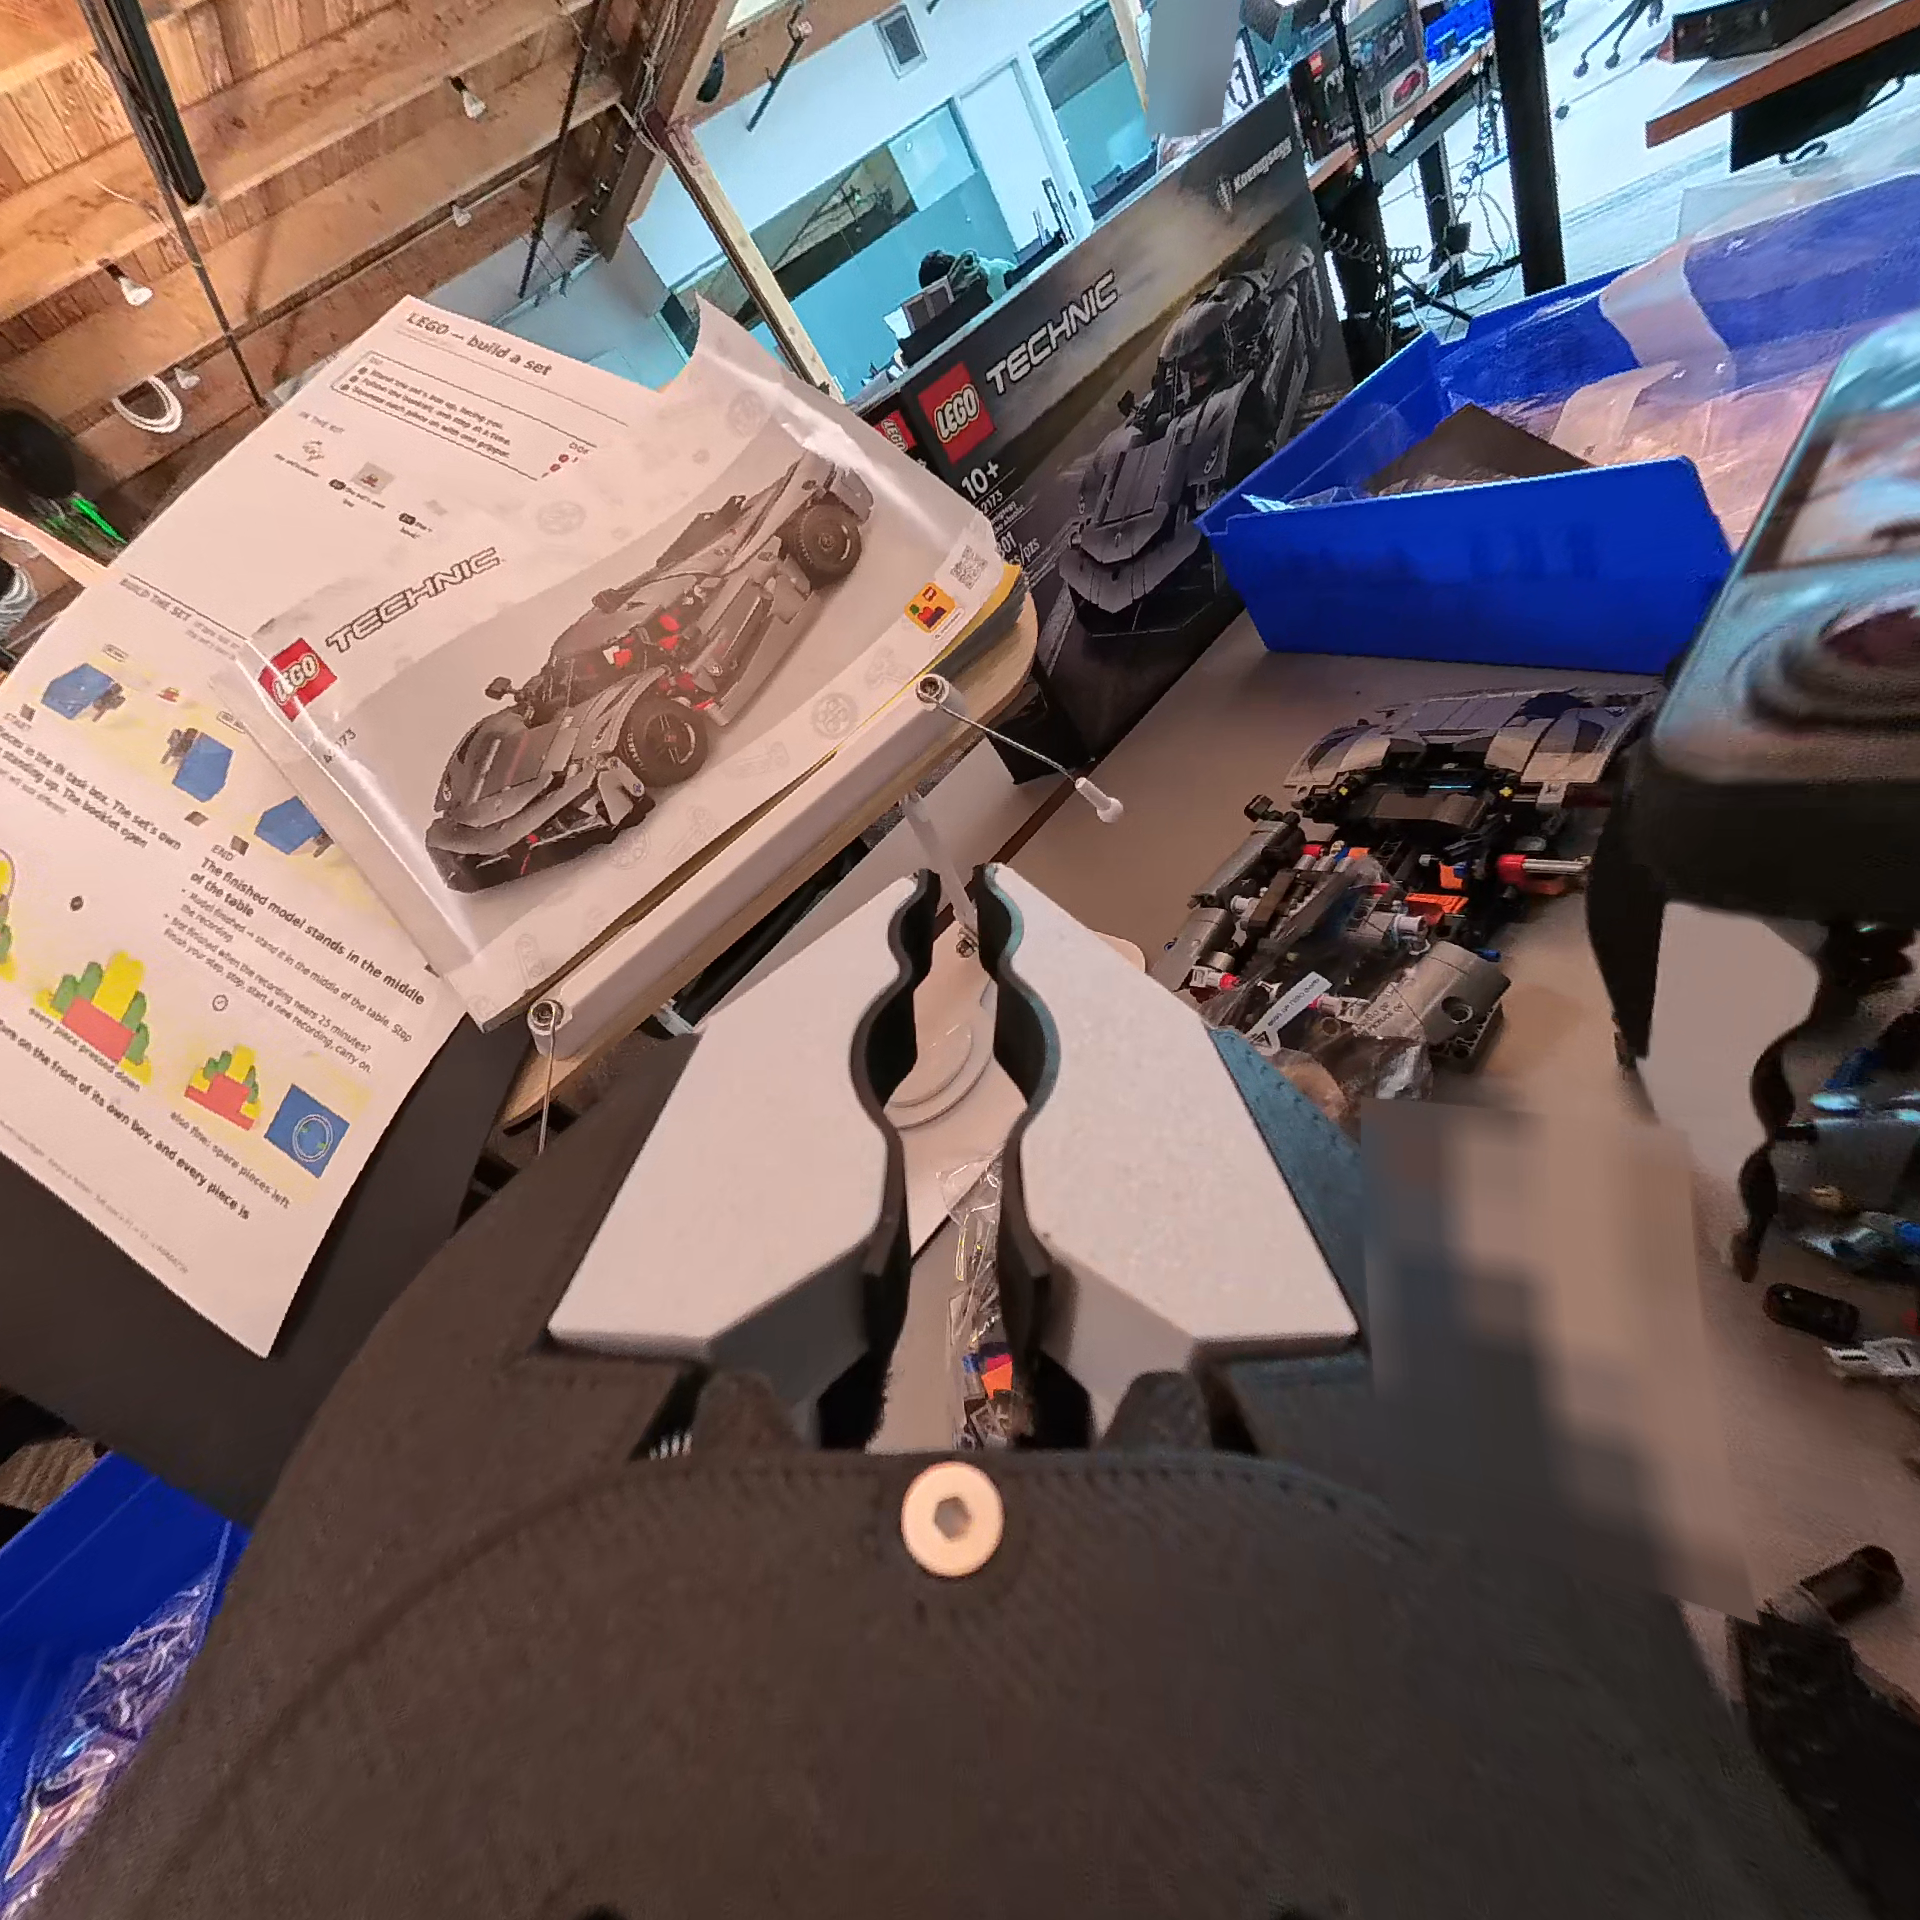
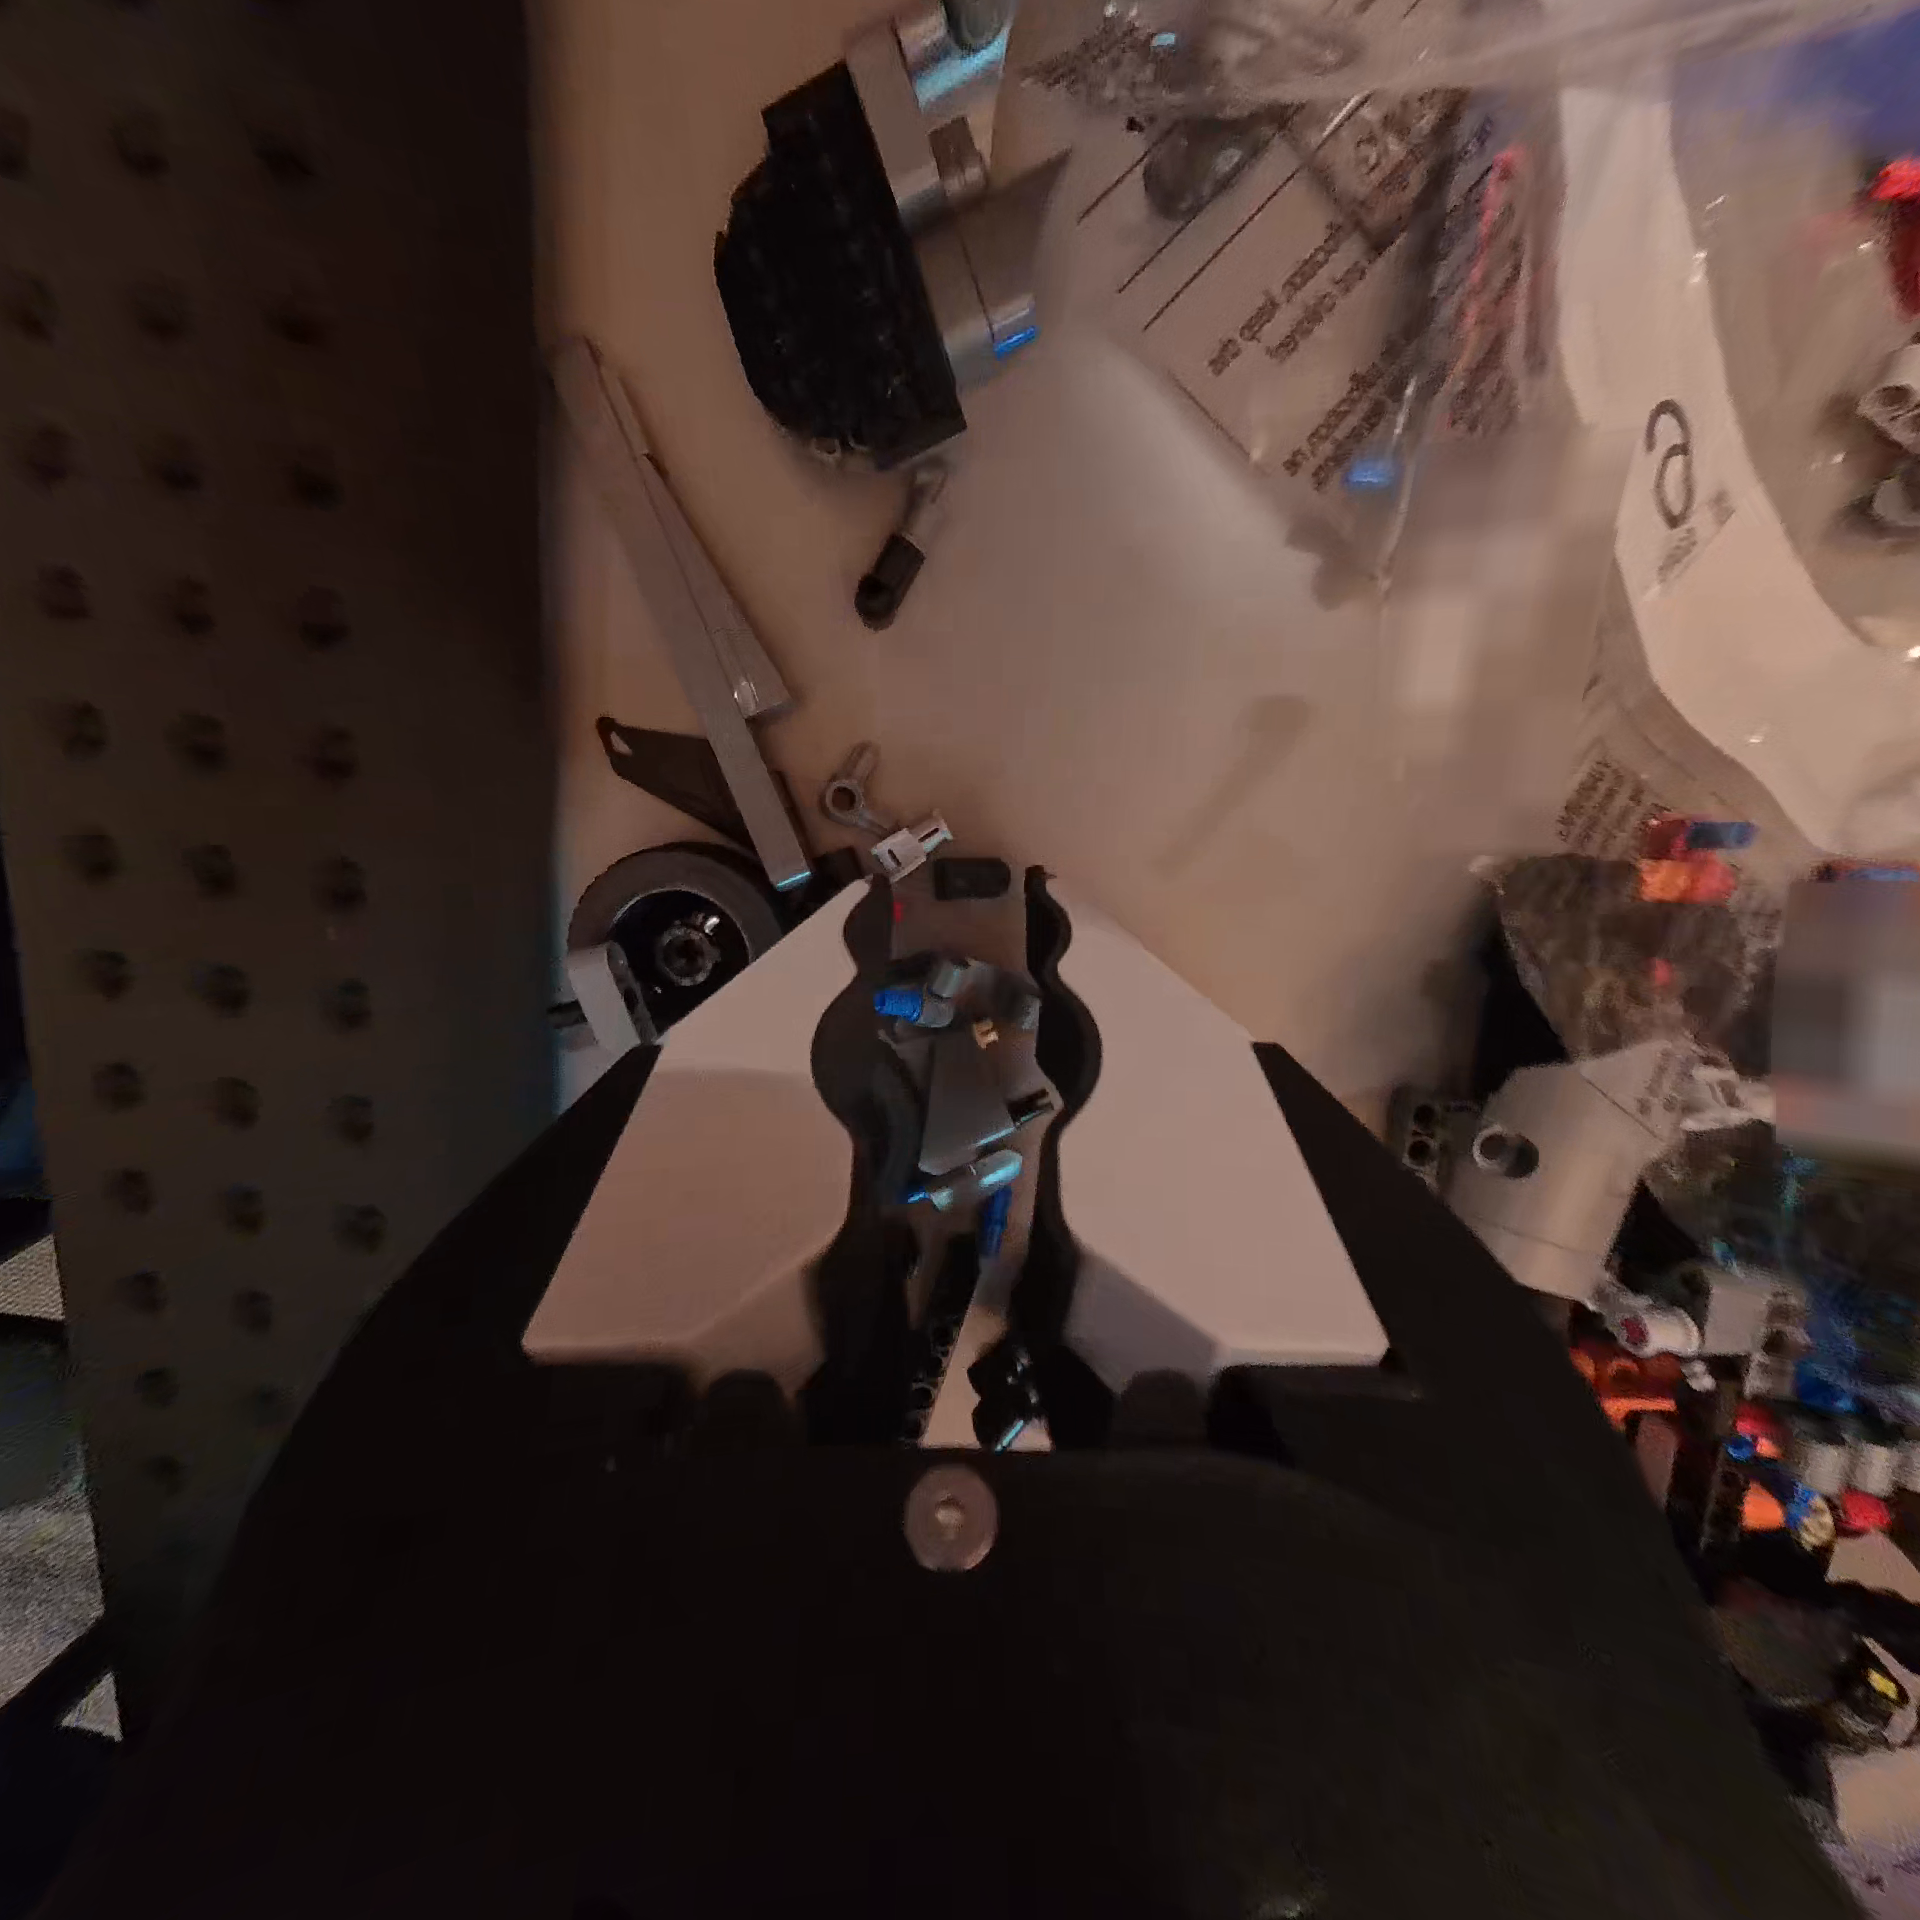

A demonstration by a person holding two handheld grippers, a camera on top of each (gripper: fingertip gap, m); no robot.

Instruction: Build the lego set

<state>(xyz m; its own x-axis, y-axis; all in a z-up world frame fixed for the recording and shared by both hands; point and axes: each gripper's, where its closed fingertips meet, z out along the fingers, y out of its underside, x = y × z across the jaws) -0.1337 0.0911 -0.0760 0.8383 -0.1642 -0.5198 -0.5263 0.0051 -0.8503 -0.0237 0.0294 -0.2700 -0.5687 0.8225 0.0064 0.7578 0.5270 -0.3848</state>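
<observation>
The left tongs (image 1: 948, 894), slightly parted and empty, are held before the propped grey-car instruction booklet (image 1: 582, 686) – presumably for reading – with the half-built grey car model (image 1: 1455, 821) to their right, while the right tongs (image 2: 956, 883), likewise parted and empty, are lowered over scattered small grey and blue pieces (image 2: 956, 1049).

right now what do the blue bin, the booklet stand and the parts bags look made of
Blue bin: glossy moulded plastic, judging by its sheen.
Booklet stand: pale plywood, probably; layered edge shows.
Parts bags: thin clear plastic film, crinkled and reflective.
</observation>
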